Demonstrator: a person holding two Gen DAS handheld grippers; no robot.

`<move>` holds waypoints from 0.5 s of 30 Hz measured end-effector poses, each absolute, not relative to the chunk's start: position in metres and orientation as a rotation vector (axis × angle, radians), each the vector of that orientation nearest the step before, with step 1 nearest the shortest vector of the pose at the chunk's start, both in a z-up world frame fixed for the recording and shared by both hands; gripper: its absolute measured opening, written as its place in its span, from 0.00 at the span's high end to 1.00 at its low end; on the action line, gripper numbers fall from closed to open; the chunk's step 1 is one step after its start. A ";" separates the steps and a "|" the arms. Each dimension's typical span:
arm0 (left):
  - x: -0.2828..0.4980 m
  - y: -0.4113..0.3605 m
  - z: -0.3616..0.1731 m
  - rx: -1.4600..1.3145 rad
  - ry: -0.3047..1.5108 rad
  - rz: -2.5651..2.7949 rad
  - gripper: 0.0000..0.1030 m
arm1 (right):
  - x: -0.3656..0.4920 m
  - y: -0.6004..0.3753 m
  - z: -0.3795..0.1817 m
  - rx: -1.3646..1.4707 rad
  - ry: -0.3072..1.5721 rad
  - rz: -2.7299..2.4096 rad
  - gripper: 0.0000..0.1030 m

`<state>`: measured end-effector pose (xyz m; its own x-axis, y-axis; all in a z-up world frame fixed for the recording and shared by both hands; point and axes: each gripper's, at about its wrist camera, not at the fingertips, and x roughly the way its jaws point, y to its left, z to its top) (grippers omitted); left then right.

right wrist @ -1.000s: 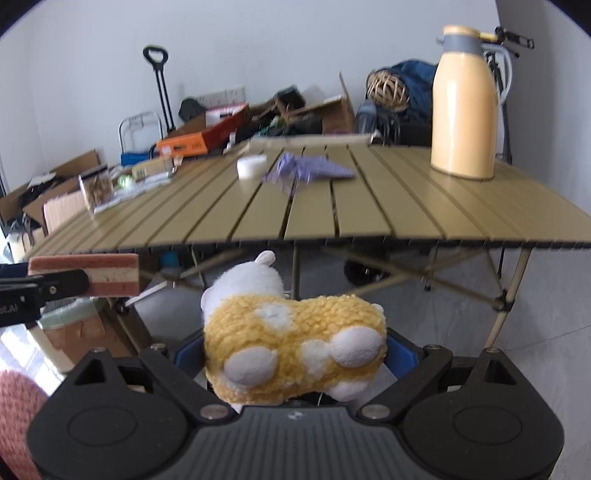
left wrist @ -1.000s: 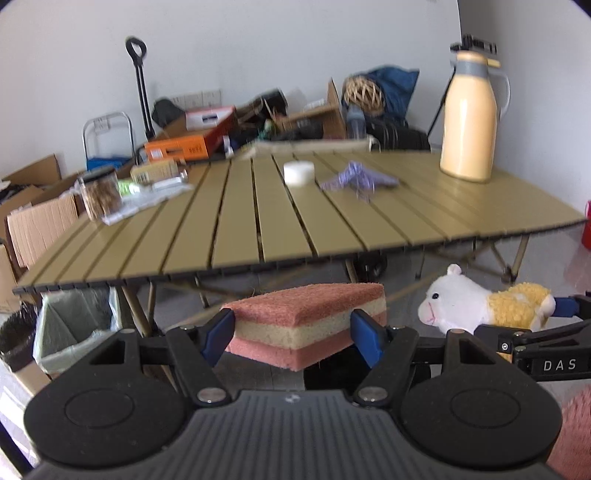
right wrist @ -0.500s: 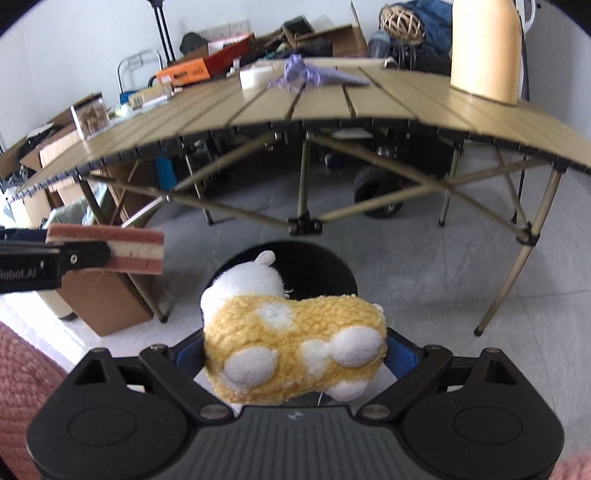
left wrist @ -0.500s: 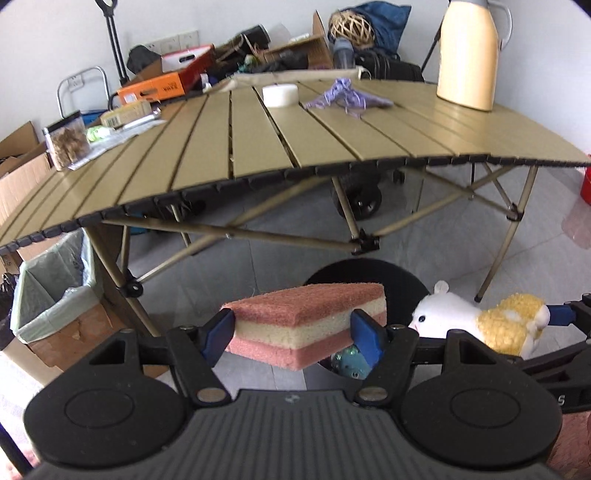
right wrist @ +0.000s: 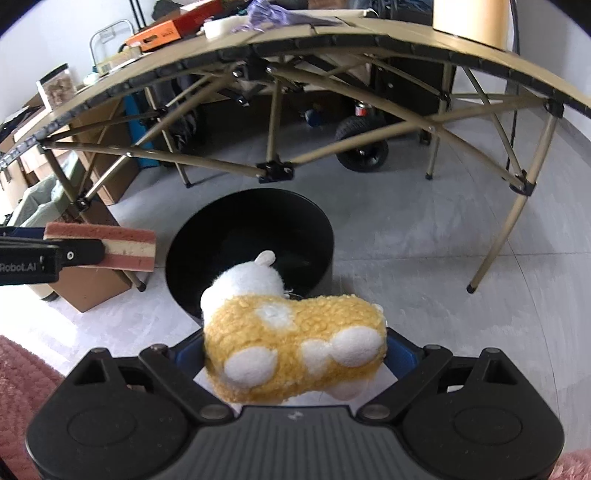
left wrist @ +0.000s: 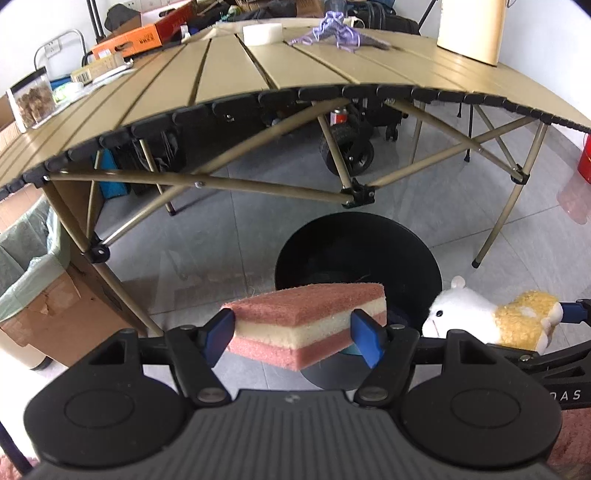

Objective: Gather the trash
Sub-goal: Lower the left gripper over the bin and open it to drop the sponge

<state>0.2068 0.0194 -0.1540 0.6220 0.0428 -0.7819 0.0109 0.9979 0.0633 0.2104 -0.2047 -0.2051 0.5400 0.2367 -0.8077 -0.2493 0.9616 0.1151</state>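
My left gripper [left wrist: 293, 334] is shut on a pink and cream sponge [left wrist: 306, 321], which hangs over the near left rim of a round black bin [left wrist: 406, 251] on the floor. My right gripper [right wrist: 295, 354] is shut on a yellow and white plush toy [right wrist: 291, 350], held above the bin's [right wrist: 229, 218] near edge. In the right wrist view the sponge [right wrist: 125, 249] shows at the left, beside the bin. The plush toy [left wrist: 491, 317] appears at the right in the left wrist view. The bin's inside is dark; something lies in it that I cannot make out.
A slatted folding table [left wrist: 229, 85] stands behind the bin, its cross-braced legs [right wrist: 273, 170] close to the far rim. On it lie a white roll [left wrist: 262, 33], purple scrap [left wrist: 338, 31], a jar [left wrist: 31, 99]. A bag-lined cardboard box [left wrist: 40, 280] sits left.
Both grippers have sunk and tipped downward, from level with the tabletop to just above the black bin, each still carrying its object. The bin has come into view.
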 end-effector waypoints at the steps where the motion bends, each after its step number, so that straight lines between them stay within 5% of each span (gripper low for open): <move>1: 0.209 0.019 -0.156 0.063 0.906 0.017 0.32 | 0.212 -0.206 -0.207 -0.013 0.962 0.285 0.08; 15: 0.239 0.004 -0.175 0.092 0.965 -0.009 0.32 | 0.231 -0.235 -0.215 0.034 0.975 0.192 0.08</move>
